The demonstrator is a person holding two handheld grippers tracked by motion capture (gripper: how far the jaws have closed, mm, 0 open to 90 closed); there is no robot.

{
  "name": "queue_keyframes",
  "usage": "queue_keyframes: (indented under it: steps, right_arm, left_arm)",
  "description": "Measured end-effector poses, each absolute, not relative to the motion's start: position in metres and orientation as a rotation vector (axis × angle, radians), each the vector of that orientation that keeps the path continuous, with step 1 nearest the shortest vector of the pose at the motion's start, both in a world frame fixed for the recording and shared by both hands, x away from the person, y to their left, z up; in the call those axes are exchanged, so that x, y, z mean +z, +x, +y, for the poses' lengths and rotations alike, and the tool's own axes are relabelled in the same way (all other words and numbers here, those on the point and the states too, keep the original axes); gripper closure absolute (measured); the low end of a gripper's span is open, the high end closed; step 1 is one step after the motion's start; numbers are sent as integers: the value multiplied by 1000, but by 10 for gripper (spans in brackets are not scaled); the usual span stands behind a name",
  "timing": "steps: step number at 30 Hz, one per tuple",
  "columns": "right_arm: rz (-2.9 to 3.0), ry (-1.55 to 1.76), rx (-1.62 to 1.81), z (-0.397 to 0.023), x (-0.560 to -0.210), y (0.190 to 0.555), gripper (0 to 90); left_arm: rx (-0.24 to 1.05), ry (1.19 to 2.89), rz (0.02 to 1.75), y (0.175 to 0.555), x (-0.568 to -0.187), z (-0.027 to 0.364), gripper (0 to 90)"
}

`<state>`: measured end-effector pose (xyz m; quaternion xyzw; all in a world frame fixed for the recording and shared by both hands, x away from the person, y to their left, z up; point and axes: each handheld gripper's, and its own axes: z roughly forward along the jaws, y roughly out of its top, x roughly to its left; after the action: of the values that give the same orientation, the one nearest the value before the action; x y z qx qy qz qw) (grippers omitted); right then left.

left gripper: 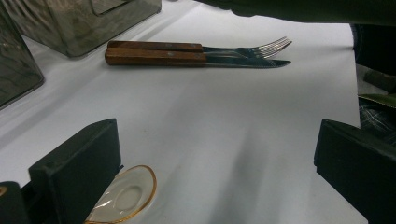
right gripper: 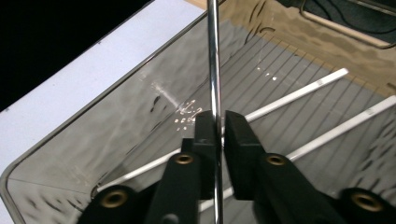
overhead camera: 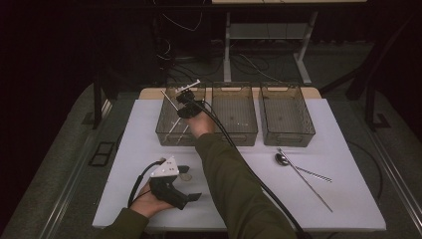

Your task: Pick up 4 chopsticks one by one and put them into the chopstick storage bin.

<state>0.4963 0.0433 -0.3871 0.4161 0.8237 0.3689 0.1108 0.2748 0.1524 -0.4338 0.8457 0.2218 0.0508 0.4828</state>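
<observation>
Table's white sheet hides beneath sleeve; saucer half-hidden.

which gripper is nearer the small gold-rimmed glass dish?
Left. The left gripper rests on the table with the glass dish right beside one jaw. The right gripper is far off over the left bin, holding a thin metal rod.

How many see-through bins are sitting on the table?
3, in a row along the table's far edge: the left bin, under the right gripper, the middle bin and the right bin.
</observation>
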Motion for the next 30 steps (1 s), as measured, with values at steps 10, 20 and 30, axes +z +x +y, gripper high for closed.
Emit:
queue_keyframes:
  steps: [10, 20, 30]
  right_arm:
    - [2428, 1189, 1112, 26, -377, 488, 641]
    - [2508, 1115, 1207, -12, -366, 468, 491]
    - [2483, 1019, 1270, -61, -353, 437, 461]
  left_arm:
    - [121, 2062, 547, 274, -434, 152, 0]
    - [127, 2065, 543, 275, -434, 152, 0]
    - [127, 2043, 564, 274, -435, 152, 0]
